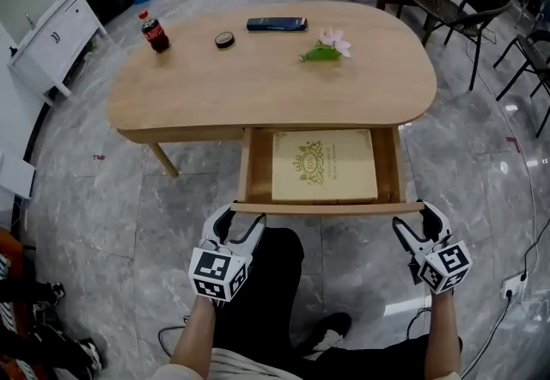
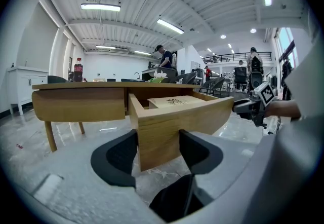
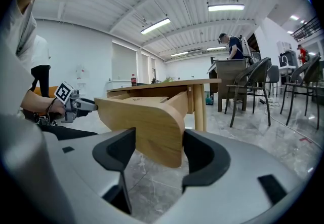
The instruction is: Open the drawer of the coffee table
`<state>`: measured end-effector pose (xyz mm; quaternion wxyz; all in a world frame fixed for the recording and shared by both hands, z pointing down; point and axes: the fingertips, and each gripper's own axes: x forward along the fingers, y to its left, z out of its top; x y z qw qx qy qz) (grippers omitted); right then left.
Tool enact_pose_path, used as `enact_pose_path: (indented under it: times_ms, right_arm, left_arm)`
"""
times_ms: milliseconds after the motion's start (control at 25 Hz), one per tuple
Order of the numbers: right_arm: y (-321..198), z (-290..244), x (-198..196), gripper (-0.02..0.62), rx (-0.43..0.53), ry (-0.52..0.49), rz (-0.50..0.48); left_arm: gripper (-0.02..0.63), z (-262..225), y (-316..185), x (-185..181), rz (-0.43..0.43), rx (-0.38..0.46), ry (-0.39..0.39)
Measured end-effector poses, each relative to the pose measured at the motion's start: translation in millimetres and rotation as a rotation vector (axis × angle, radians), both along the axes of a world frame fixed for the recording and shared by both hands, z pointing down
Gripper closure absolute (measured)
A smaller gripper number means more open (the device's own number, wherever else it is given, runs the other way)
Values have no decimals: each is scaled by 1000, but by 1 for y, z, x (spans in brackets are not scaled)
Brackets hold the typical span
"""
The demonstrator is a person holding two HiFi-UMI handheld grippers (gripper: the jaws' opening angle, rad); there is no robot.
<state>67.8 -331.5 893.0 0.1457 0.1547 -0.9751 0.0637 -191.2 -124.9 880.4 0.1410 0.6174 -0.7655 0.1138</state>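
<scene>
The light wooden drawer (image 1: 326,209) sticks far out of the oval wooden desk (image 1: 258,77). The left tongs (image 1: 243,217) and right tongs (image 1: 417,217) each pinch a front corner of it. Pulling looks about done, so I think letting go comes next.

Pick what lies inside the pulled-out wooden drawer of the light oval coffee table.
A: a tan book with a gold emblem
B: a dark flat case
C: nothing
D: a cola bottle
A: the tan book with a gold emblem lies flat in the wooden drawer, filling most of it.
</scene>
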Motion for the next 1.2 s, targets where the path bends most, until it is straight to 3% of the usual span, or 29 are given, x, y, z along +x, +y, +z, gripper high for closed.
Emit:
enact_pose_path:
  times_ms: [560, 760, 960, 1200]
  right_arm:
    - [-5, 6, 7, 285, -72, -14, -45]
    - [-15, -11, 30, 285, -167, -99, 89]
    - [-7, -34, 45, 303, -211, -137, 303]
    - [37, -60, -2, 313, -187, -89, 357]
  left_arm:
    - [350, 8, 2, 4, -7, -40, 28]
    - [350, -6, 8, -10, -24, -91, 19]
    - [350, -31, 29, -8, -57, -217, 35]
    - [350, -72, 1, 4, -56, -216, -11]
